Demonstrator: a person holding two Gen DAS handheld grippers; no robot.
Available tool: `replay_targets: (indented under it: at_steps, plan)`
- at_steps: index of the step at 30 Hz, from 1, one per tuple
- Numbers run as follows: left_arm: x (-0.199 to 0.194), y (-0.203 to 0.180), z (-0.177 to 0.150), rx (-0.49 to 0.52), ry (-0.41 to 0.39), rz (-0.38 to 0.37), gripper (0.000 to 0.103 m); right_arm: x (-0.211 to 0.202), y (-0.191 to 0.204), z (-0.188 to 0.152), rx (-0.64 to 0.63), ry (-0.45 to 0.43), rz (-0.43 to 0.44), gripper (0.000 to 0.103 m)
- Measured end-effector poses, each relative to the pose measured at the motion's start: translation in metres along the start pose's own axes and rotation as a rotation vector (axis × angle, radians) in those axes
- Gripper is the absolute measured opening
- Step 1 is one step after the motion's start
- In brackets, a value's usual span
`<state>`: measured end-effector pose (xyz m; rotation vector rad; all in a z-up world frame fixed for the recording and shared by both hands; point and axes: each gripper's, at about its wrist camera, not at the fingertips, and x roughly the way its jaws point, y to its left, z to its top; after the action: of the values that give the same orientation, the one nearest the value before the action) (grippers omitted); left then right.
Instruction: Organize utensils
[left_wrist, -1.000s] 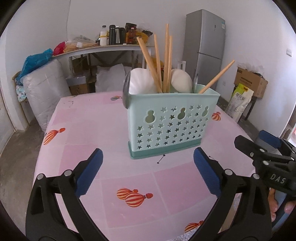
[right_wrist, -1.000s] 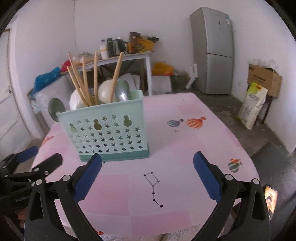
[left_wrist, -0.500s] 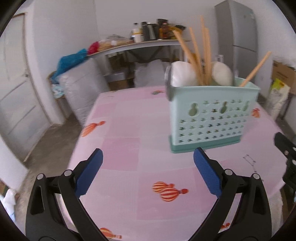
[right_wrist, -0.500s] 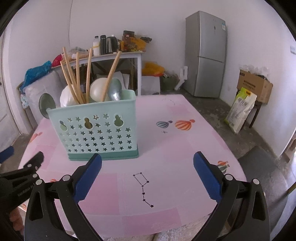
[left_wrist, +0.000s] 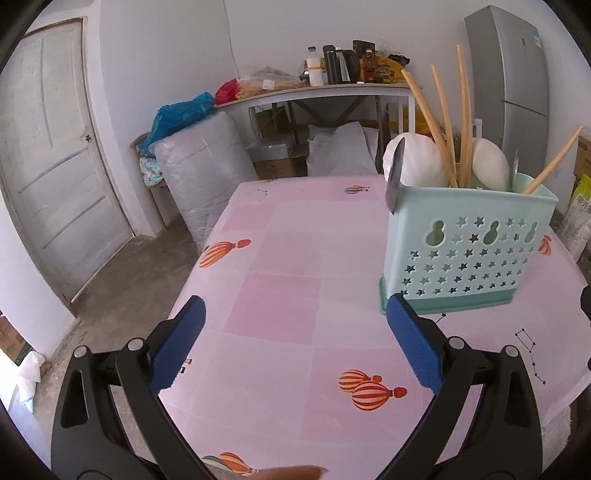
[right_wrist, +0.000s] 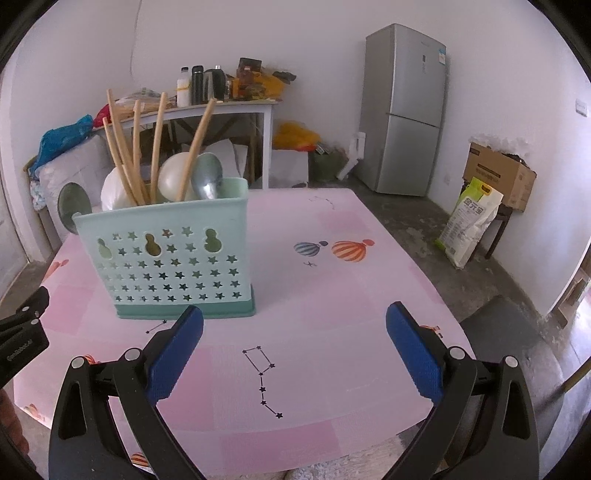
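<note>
Standing at centre-right of the left wrist view, the mint utensil caddy (left_wrist: 467, 254) w/ star cut-outs sits upright on the pink balloon-print surface (left_wrist: 280, 295); in the right wrist view the same caddy (right_wrist: 166, 258) is at centre-left of the frame. Inside it: several wooden chopsticks (left_wrist: 445, 122) leaning at diff angles, two white ladle-like bowls (left_wrist: 417, 162) and a metal spoon (right_wrist: 207, 175) w/ its bowl up, plus a metal utensil (left_wrist: 393, 177) sticking out past the caddy's left end in the left wrist view. Left gripper (left_wrist: 293, 345) fills the bottom of its frame, blue pads spread wide apart, nothing between them, hovering over the surface; its right pad (left_wrist: 413, 347) overlaps the caddy's lower left corner in the picture, but can't tell if it touches. Right gripper (right_wrist: 293, 345) is likewise spread wide, empty, bottom of its frame, w/ its left pad (right_wrist: 177, 354) just in front of the caddy's base. Part of the left gripper's black body shows at the lower left edge of the right wrist view. Bkgd: grey fridge (right_wrist: 404, 107) upper right, cluttered side table (right_wrist: 207, 110) at upper centre against the wall, white door (left_wrist: 55, 155) at the left of the left wrist view, cardboard box (right_wrist: 498, 177) and a bag at far right.
</note>
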<state>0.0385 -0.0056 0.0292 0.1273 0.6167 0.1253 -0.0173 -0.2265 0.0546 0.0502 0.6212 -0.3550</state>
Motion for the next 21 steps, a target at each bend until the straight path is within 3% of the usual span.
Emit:
replay_targets:
  at_steps: [21]
  plan:
    - [0.0083,-0.0028,0.0006,0.023,0.019,0.012,0.094,0.0025,0.0013,-0.0009,0.011,0.014,0.017,0.096]
